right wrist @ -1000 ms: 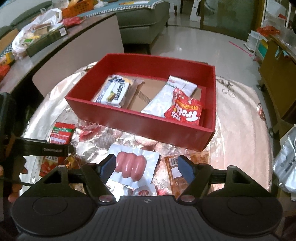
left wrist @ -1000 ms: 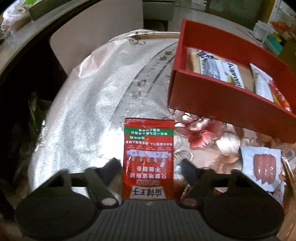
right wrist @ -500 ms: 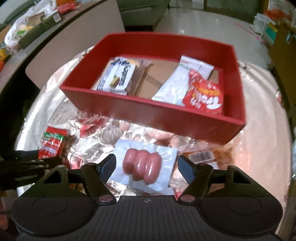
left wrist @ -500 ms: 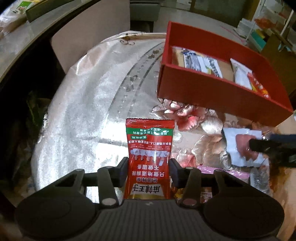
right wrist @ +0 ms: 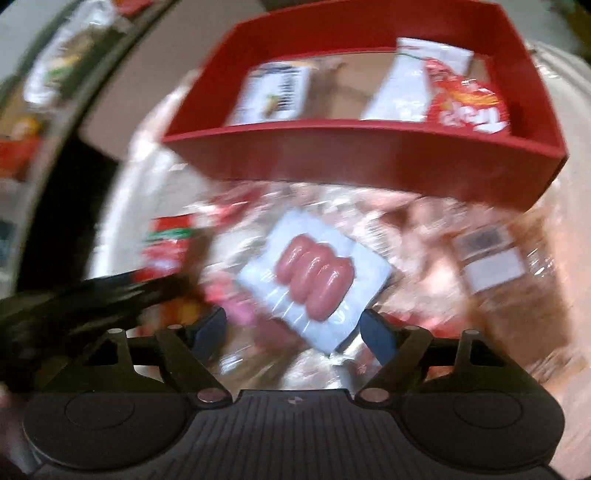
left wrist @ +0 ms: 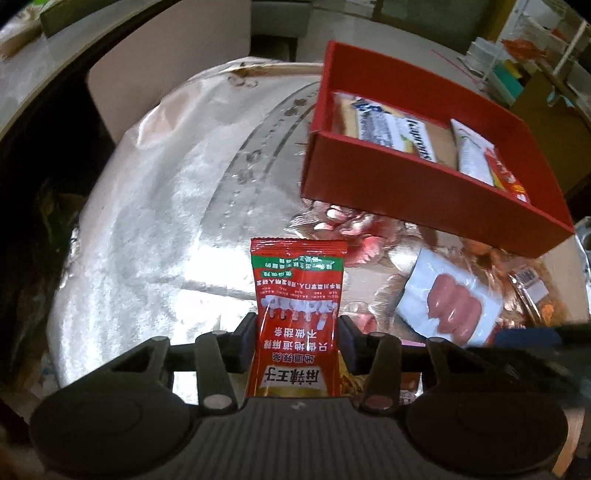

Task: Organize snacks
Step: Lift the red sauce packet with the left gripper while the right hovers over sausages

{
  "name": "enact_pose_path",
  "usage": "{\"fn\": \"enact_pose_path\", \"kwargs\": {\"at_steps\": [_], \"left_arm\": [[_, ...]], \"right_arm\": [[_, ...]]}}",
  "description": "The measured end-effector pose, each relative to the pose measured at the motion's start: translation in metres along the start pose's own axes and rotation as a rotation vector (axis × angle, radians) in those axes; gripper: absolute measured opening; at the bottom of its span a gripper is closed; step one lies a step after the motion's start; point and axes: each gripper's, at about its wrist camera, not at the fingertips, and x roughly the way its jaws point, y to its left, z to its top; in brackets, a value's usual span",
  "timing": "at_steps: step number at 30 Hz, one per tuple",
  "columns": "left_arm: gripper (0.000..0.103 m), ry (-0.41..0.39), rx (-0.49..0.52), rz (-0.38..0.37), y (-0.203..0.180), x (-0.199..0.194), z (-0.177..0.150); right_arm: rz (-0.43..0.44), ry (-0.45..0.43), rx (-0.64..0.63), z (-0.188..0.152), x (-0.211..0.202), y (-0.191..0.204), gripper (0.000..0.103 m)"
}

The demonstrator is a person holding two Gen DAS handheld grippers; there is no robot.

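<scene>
One red box [left wrist: 424,192] stands on the counter [left wrist: 155,206], and everything else is counted from it. Inside the box lie three packets: one blue-and-white wafer pack [left wrist: 391,123] at its left end, one white sachet [left wrist: 471,155] toward the right, and one red-and-yellow snack bag [right wrist: 467,98] partly on top of that sachet. In front of the box are three more packets: one red spicy-strip packet [left wrist: 297,317], one sausage pack [right wrist: 314,282] showing three sausages, and one brownish packet with a barcode label [right wrist: 491,258]. Two tools are in view, one left tool [left wrist: 297,339] and one right tool [right wrist: 293,330].

Silvery floral tablecloth [left wrist: 155,229]; sofa [left wrist: 280,14].
</scene>
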Motion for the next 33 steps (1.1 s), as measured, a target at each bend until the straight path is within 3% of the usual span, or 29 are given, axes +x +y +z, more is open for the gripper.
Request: {"fn": "enact_pose_path", "kwargs": {"at_steps": [3,5,8,17,19,21,28,33], "left_arm": [[0.04,0.001,-0.007,-0.003,0.001,0.0,0.001],[0.04,-0.002,-0.003,0.0,0.0,0.0,0.001],[0.04,-0.001,0.009,0.013,-0.003,0.002,0.0],[0.04,0.018,0.012,0.02,-0.002,0.008,0.001],[0.04,0.021,0.007,0.012,-0.001,0.008,0.0],[0.04,0.026,0.002,0.009,0.0,0.008,0.001],[0.04,0.009,0.025,0.03,-0.006,0.01,0.004],[0.04,-0.002,0.011,0.036,-0.006,0.01,0.009]], "right_arm": [[0.118,-0.024,0.026,-0.004,-0.018,-0.002,0.085],[0.043,-0.072,-0.014,-0.001,-0.027,-0.001,0.085],[-0.182,-0.099,-0.145,0.01,-0.018,0.004,0.086],[-0.291,0.015,-0.448,0.016,0.044,0.044,0.087],[-0.302,0.016,-0.455,0.018,0.047,0.044,0.086],[-0.299,0.006,-0.44,0.018,0.043,0.04,0.078],[-0.32,-0.06,-0.254,0.02,0.024,0.004,0.076],[-0.3,-0.092,-0.225,0.021,0.015,-0.001,0.075]]}}
